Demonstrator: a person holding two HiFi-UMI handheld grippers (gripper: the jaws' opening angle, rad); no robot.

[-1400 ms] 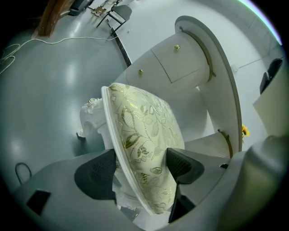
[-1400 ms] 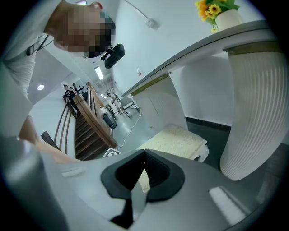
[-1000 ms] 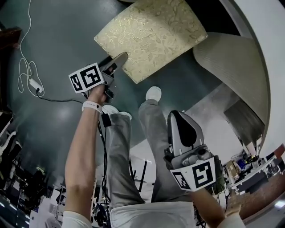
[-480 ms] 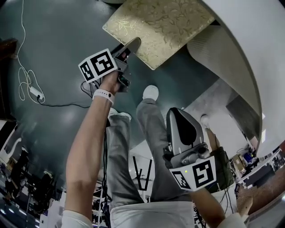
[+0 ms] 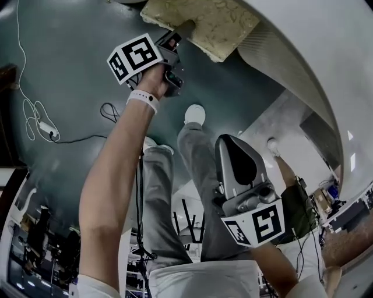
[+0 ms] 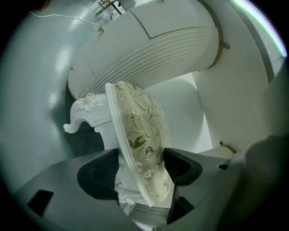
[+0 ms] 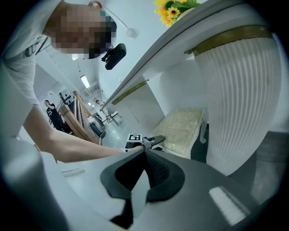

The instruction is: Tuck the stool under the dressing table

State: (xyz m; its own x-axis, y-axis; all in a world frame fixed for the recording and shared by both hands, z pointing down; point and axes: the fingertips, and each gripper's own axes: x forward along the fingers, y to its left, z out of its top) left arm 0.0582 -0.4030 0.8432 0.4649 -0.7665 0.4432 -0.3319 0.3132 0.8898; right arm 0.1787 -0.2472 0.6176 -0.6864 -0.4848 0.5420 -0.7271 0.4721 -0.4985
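We find the stool point(image 5: 217, 20) on the dark floor point(image 5: 70, 75) with its far part under the dressing table point(image 5: 344, 87), just beside that table's ribbed side panel point(image 5: 273, 57). Only the near edge of the leaf-patterned cushion juts out from beneath the white worktop point(image 5: 291, 23). The left tool point(image 6: 141, 167) meets the stool at that near edge, on the side turned away from the dressing table. Its jaws are closing with the seat rim between them, and both dark pads point(image 6: 99, 173) lie against it, one on the white frame and the other on the gold-leafed cushion (in the left gripper view the seat runs up between the jaws like a tilted slab). Beyond the pads, toward the dressing table, we can make out one carved white leg point(image 6: 86, 115). The person's left hand point(image 5: 154, 78), with a white wristband point(image 5: 143, 98) at the wrist, is stretched out toward the table. The right tool point(image 7: 144, 155) is held well back from the dressing table, close to the person's waist, with its jaws pressed together and nothing between them. It points at the table, so its view shows the stool in the opening under the worktop, and yellow flowers point(image 7: 174, 8) standing on top. A white cable point(image 5: 32, 113) lies on the floor well apart from the dressing table.
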